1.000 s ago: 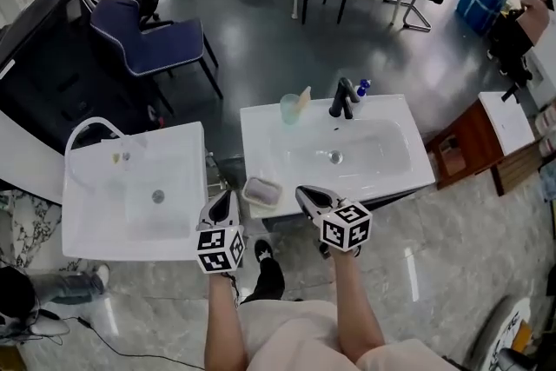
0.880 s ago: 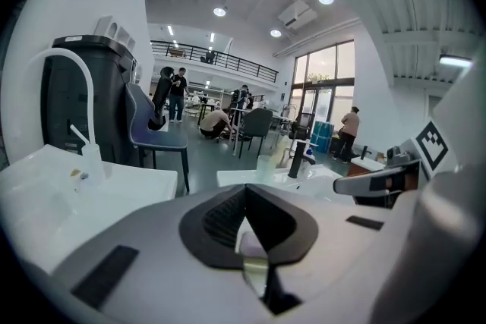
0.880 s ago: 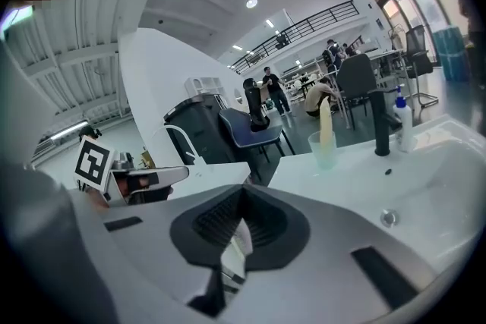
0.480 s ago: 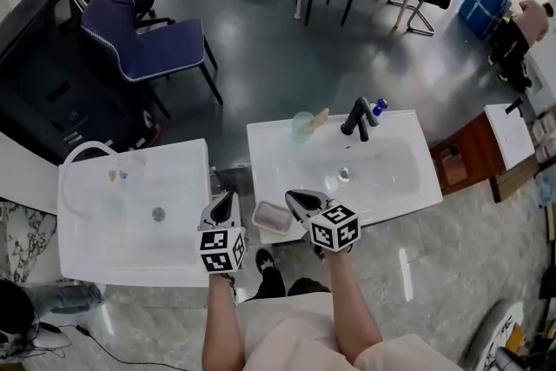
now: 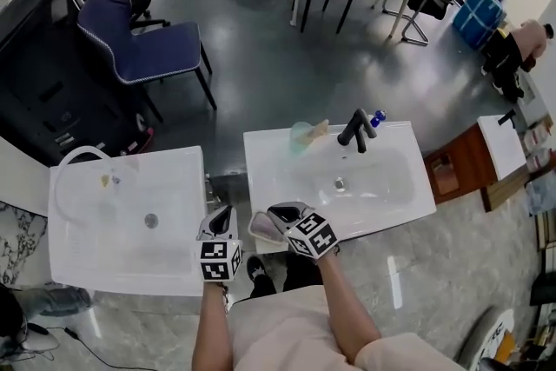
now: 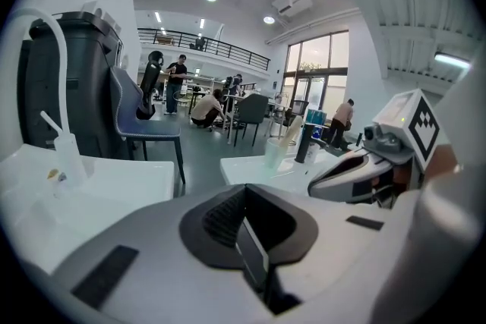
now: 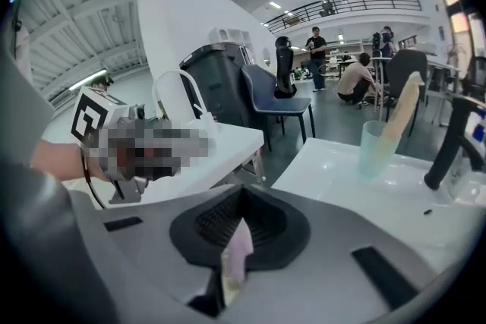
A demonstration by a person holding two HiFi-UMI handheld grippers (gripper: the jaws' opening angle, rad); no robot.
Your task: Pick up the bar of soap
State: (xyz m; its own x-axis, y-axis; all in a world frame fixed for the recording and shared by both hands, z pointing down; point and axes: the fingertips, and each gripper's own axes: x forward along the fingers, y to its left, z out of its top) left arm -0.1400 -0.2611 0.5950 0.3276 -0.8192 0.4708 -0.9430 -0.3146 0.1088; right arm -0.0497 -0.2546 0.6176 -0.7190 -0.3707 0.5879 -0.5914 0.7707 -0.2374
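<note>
The bar of soap [image 5: 262, 227] is pale pink and sits at the front left corner of the right washbasin [image 5: 382, 187]. My right gripper [image 5: 276, 217] reaches it from the right. In the right gripper view a thin pink edge of the soap [image 7: 237, 254] is pinched between the shut jaws of the right gripper [image 7: 241, 218]. My left gripper [image 5: 221, 221] hovers just left of the soap, over the gap between the two basins. It is shut with nothing in it, and its jaws meet in the left gripper view [image 6: 244, 218].
A black faucet [image 5: 354, 129] and a green cup [image 5: 301, 135] holding a toothbrush stand at the back of the right basin. A second white basin [image 5: 130, 221] lies to the left. A blue chair [image 5: 139, 39], tables and people are farther back.
My right gripper has moved left from beside the soap onto it. The left gripper has stayed close on the soap's left. The head view has drifted, so both basins sit lower in the frame.
</note>
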